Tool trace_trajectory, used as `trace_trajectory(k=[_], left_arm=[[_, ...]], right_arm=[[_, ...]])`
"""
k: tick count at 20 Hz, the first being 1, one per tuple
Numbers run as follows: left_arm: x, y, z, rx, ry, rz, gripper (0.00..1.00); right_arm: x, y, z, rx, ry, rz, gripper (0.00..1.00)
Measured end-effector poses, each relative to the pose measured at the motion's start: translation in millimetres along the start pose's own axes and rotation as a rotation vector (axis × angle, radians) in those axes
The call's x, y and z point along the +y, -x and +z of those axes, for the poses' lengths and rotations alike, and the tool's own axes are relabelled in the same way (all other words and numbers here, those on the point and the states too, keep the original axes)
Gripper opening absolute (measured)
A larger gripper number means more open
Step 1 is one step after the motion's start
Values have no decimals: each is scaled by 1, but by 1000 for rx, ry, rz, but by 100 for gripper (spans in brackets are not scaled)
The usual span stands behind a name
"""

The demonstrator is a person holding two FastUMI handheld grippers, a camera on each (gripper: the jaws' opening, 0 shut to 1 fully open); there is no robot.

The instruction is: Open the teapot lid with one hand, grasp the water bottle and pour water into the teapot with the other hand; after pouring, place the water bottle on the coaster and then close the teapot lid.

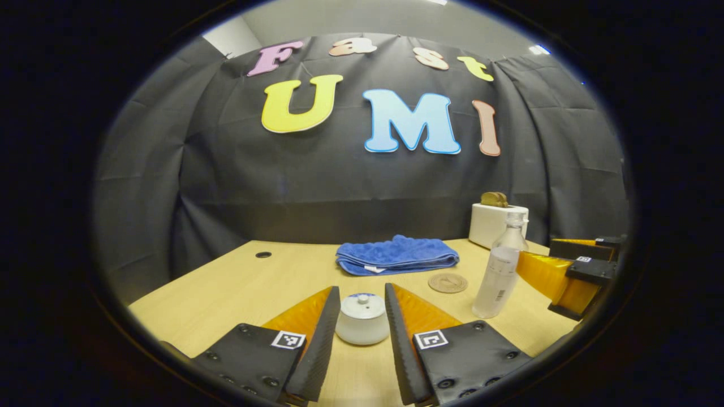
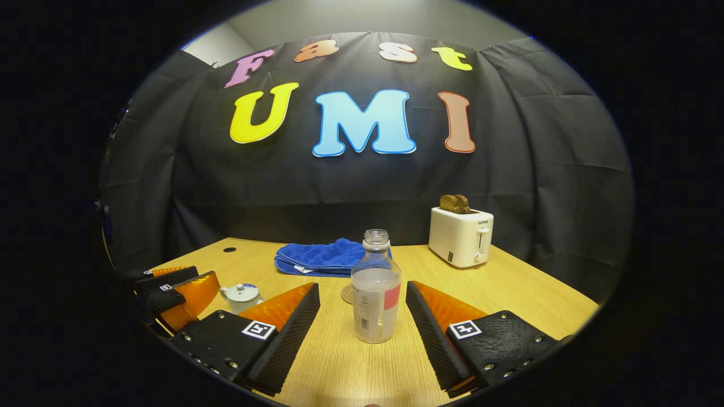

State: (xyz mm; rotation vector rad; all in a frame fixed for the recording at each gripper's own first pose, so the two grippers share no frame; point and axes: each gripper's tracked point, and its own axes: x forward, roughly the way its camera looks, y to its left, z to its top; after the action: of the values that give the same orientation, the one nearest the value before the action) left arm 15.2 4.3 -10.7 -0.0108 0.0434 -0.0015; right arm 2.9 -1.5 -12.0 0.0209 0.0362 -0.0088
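where black cloth walls the booth, a pale wooden table [image 2: 509,294] carries a blue towel [image 1: 396,255] and white toaster [image 2: 461,236]. left gripper [image 1: 362,308] gapes around the lidded teapot [image 1: 362,319]; right gripper [image 2: 363,308] gapes around the water bottle [image 2: 375,294], untouched, coaster [image 1: 447,282] behind.

White lidded teapot [image 1: 362,319], capless clear water bottle [image 2: 375,295] upright nearby, round coaster [image 1: 448,282] just behind it.
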Motion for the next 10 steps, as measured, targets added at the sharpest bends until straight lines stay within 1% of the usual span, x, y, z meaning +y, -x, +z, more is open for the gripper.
trace_trajectory(k=[3, 10], left_arm=[[-2, -10, -9, 24, 1, -7, 53], [-2, -52, -25, 78, -5, -5, 53]], right_arm=[[-2, 0, -4, 6, -2, -4, 96], [-9, -1, -16, 30, -13, -18, 96]])
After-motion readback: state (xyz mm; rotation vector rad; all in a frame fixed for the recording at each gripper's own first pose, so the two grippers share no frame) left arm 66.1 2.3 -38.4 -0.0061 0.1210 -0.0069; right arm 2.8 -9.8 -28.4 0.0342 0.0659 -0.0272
